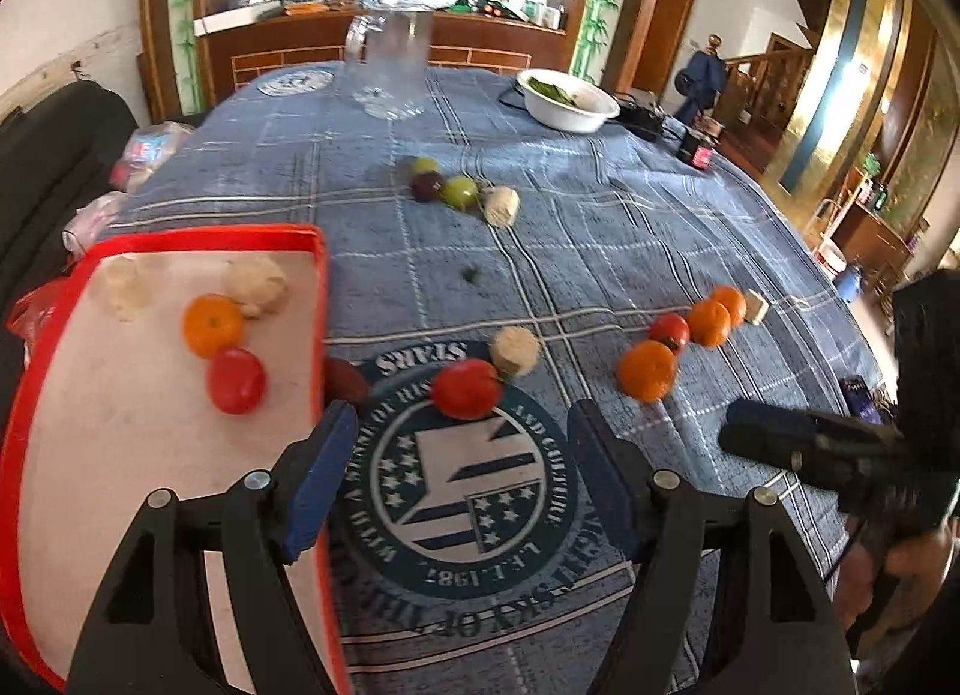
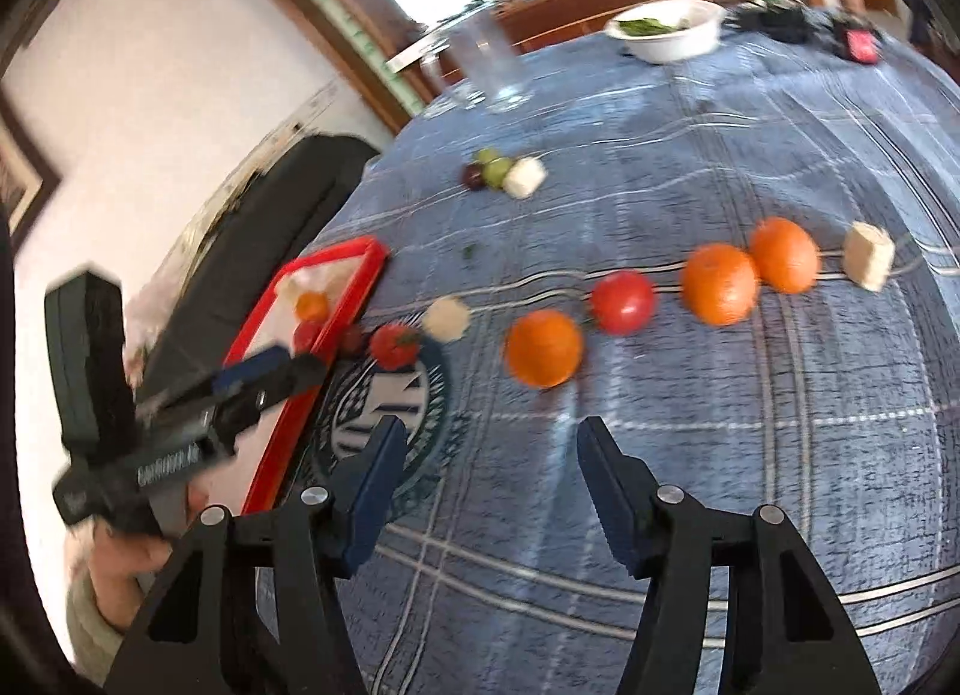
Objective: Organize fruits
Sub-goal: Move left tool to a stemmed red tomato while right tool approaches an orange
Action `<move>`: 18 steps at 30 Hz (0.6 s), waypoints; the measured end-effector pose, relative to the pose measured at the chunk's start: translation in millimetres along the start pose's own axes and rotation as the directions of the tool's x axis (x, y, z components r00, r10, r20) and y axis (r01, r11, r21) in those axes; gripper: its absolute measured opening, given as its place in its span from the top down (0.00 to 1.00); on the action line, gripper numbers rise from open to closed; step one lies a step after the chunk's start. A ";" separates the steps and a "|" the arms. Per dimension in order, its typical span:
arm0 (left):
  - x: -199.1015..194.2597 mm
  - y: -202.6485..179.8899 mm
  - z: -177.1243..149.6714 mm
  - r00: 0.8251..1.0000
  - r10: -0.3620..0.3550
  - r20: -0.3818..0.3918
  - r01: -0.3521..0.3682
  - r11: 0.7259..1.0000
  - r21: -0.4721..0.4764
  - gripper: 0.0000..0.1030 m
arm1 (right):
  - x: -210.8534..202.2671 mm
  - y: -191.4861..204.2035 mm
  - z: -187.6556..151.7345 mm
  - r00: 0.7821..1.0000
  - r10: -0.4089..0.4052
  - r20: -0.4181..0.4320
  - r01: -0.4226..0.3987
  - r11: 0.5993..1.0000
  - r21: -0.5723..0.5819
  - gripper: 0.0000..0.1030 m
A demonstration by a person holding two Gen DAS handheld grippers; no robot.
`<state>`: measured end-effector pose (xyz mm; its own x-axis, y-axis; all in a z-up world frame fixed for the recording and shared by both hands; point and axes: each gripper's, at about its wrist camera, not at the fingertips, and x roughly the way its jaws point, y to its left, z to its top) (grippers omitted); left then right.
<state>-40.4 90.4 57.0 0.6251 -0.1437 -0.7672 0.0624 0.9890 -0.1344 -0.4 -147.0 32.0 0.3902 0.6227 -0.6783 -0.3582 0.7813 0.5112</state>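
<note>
Task partly done: red tray (image 1: 201,239) at 9 o'clock holds an orange (image 1: 212,325) and tomato (image 1: 235,380); loose fruits (image 2: 624,302) remain on the surface (image 1: 600,227). Left tool (image 1: 462,443) and right tool (image 2: 489,455) gape, empty.

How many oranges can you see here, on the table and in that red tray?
4. One orange lies in the red tray. Three lie on the blue cloth: nearest, middle, farthest. More may be hidden.
</note>
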 end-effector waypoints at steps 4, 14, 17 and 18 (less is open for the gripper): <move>9.9 -2.7 3.3 1.000 0.004 -0.013 -0.004 1.000 0.010 0.30 | 4.7 -3.1 5.4 1.000 -0.020 0.004 0.020 1.000 0.009 0.54; 36.2 -8.6 8.9 0.998 0.002 -0.068 0.000 0.999 0.037 0.33 | 37.7 7.1 19.6 0.991 -0.131 -0.039 0.131 0.991 -0.015 0.51; 41.1 -9.9 8.6 0.997 -0.014 -0.073 0.017 0.999 0.041 0.45 | 42.0 3.8 19.7 0.989 -0.142 -0.040 0.142 0.990 -0.007 0.51; 43.0 -10.7 8.4 0.997 -0.016 -0.079 0.020 0.999 0.045 0.53 | 42.8 3.6 20.0 0.988 -0.150 -0.037 0.150 0.989 -0.011 0.51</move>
<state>-7.6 73.9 30.7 0.5610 -0.1623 -0.8118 0.1095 0.9865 -0.1216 32.1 -116.7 15.3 0.4081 0.4961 -0.7664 -0.3050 0.8653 0.3977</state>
